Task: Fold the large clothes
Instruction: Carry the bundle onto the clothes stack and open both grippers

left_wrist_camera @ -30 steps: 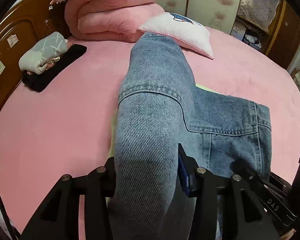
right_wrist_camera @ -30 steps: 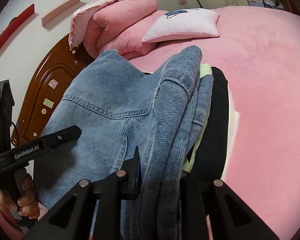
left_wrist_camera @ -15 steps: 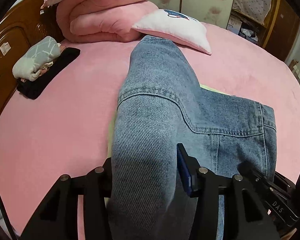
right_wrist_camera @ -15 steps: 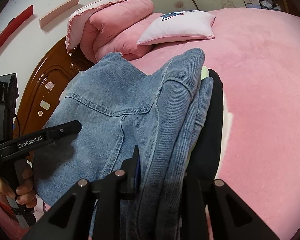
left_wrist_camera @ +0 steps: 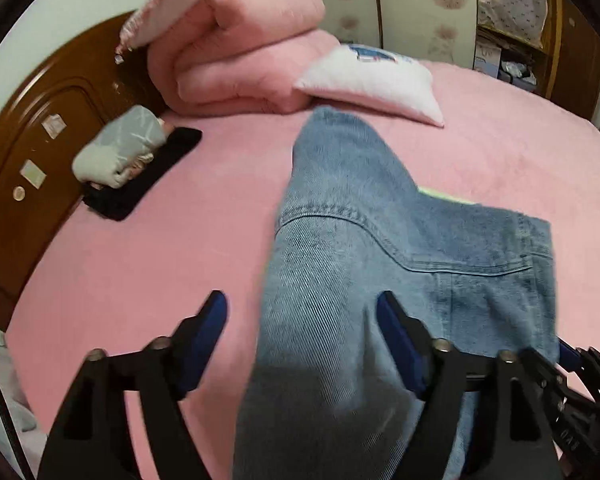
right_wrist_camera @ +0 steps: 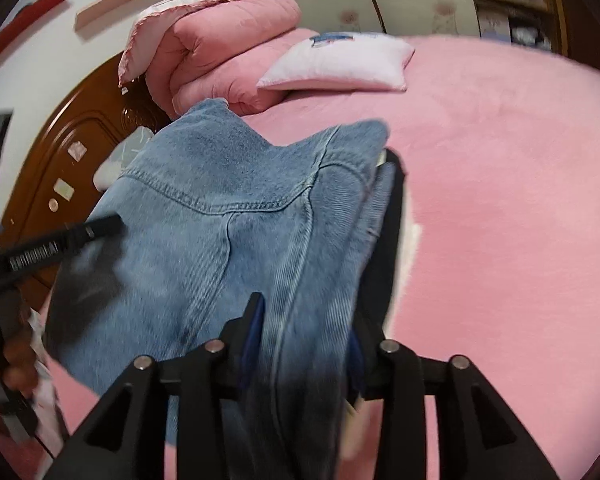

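Observation:
A folded blue denim jacket [left_wrist_camera: 340, 264] lies on the pink bed [left_wrist_camera: 140, 264], on top of a black garment [right_wrist_camera: 392, 240]. My left gripper [left_wrist_camera: 300, 314] is opening. Its left pad stands clear of the denim and the right pad is beside it, with the folded sleeve edge lying loose between them. In the right wrist view the denim jacket [right_wrist_camera: 220, 208] runs toward the camera. My right gripper [right_wrist_camera: 306, 330] is opening too, and the thick right-hand fold still fills the gap between its fingers. The left gripper's body [right_wrist_camera: 60, 240] and the hand holding it show at the left.
A folded pink quilt [left_wrist_camera: 236, 48] and a white pillow [left_wrist_camera: 372, 80] sit at the head of the bed. A grey rolled garment [left_wrist_camera: 120, 148] on a black one [left_wrist_camera: 140, 184] lies by the wooden headboard [left_wrist_camera: 28, 152]. Shelves [left_wrist_camera: 508, 20] stand behind the bed.
Both grippers' jaws have parted; the left one now stands wide, off the denim it pinched. Both have lifted and tilted up a little, showing more of the headboard end.

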